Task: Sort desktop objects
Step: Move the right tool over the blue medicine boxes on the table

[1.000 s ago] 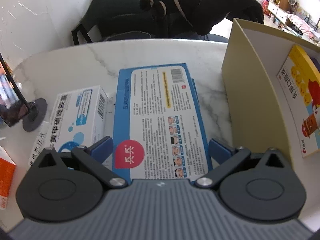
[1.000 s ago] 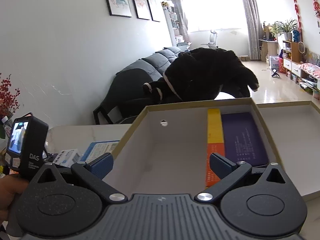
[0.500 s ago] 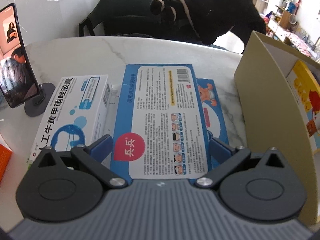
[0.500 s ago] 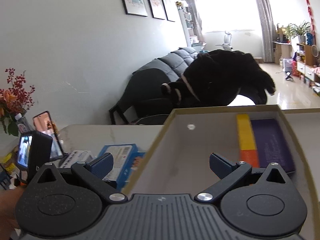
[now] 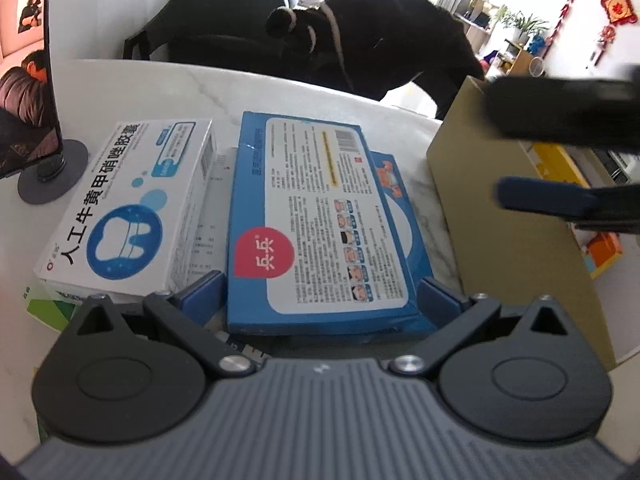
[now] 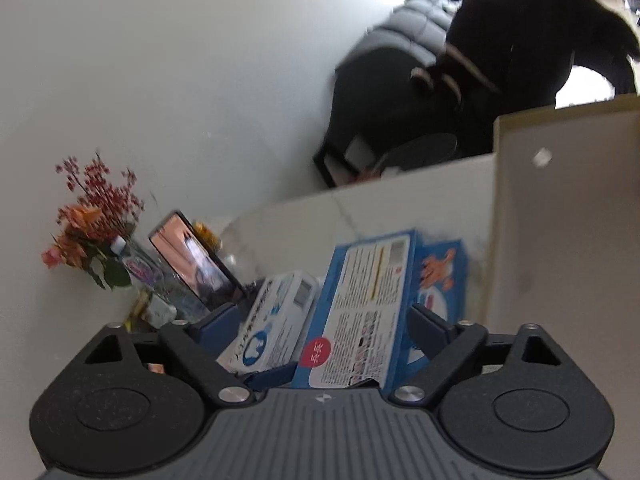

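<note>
**Flat blue mask box framed by both grippers, neither closed on it**

The blue mask box (image 5: 320,220) lies label-side up on the marble table (image 5: 168,84), resting on a second blue carton (image 5: 396,200) whose cartoon print shows along its right edge. Just left of it sits the white medicine box (image 5: 132,204); just right stands the tan cardboard bin (image 5: 500,240).

The left gripper (image 5: 320,296) is spread wide, its blue pads flanking the mask box's near end without clearly touching it. The right gripper (image 6: 320,320) is likewise wide open and holds nothing.

Judged by its look, the mask box is light, thin card, stiff along its edges but crushable across its broad face, with a glossy print that may slip. The long side edges at the near end seem the best hold, with moderate squeeze.
</note>
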Available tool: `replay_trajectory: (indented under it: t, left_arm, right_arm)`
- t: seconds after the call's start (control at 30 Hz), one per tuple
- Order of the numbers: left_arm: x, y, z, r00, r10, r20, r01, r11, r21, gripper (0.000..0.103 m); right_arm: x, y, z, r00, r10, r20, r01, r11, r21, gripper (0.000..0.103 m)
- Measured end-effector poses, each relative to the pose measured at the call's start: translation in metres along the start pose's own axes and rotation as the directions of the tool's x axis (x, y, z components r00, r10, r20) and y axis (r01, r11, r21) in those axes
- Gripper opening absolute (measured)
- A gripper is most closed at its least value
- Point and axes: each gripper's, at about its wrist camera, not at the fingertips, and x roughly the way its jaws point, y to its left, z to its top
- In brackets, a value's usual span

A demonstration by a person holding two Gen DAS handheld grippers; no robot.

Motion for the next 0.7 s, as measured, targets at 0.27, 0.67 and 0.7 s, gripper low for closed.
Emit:
replay_trajectory:
  t: [0.27,0.67,0.7]
  left_arm:
    - [-0.004,0.003,-0.010,0.999,-0.018,0.042,0.018,1.000,-0.002,0.103]
    - [-0.003,0.005,-0.013,0.998,0.006,0.061,-0.009,0.999,0.046,0.100]
    - [-0.003,0.006,-0.014,0.998,0.008,0.063,-0.011,0.999,0.049,0.100]
  right_arm:
    - [0.040,0.033,-0.001,0.981,-0.195,0.006,0.193,0.964,-0.183,0.089]
    - [0.086,0.018,-0.012,0.959,-0.220,-0.179,0.201,0.973,-0.117,0.089]
    - [0.087,0.015,-0.011,0.959,-0.210,-0.192,0.196,0.976,-0.092,0.089]
